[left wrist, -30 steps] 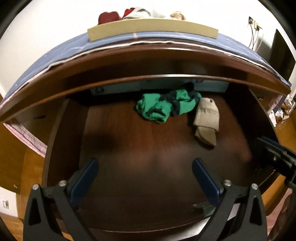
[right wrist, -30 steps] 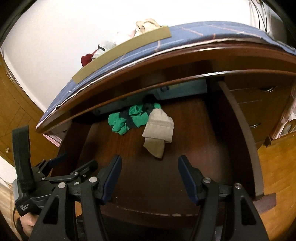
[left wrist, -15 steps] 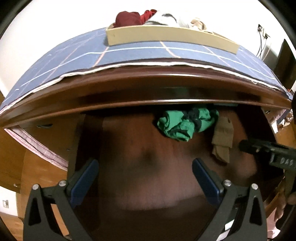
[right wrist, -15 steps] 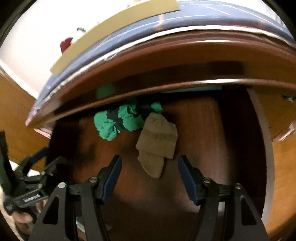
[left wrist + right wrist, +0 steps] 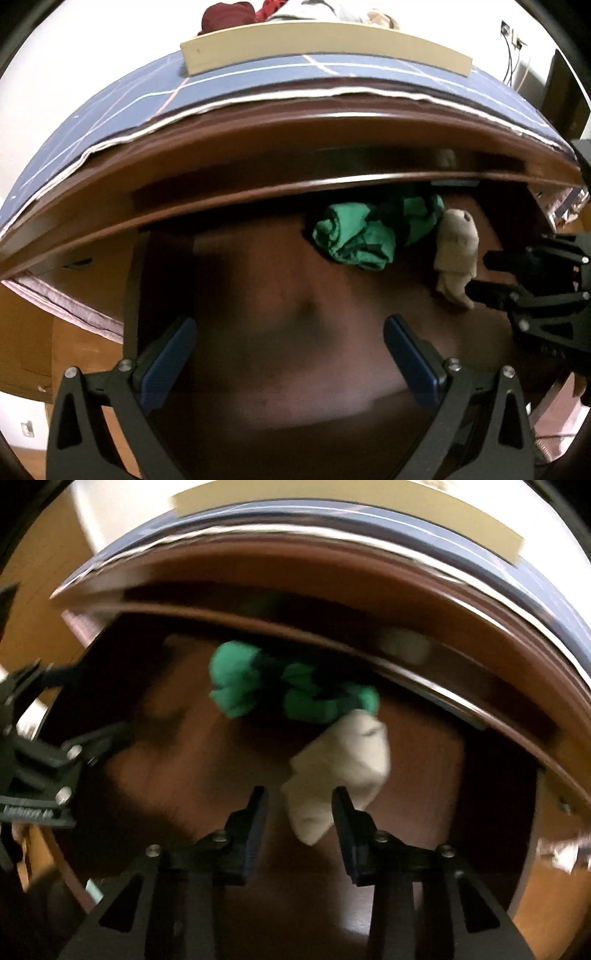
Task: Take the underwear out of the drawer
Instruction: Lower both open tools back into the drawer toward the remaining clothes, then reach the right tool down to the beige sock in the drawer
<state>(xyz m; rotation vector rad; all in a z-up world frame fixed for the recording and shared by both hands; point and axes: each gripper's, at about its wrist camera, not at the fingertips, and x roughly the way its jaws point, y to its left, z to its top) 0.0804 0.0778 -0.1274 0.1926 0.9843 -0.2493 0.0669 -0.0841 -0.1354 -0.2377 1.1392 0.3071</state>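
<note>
The open wooden drawer holds a crumpled green and dark underwear at the back and a folded beige sock to its right. My left gripper is open and empty, above the drawer's front, well short of both. My right gripper is open, its fingers on either side of the near end of the beige sock; the green underwear lies just behind it. The right gripper also shows at the right edge of the left wrist view, beside the sock.
The dresser top carries a blue checked cloth and a beige tray with clothes in it. The top's edge overhangs the back of the drawer. The drawer's right side wall is close to my right gripper.
My right gripper has moved forward into the drawer and narrowed, and now straddles the beige sock. My left gripper has shifted left and slightly back; it stays open.
</note>
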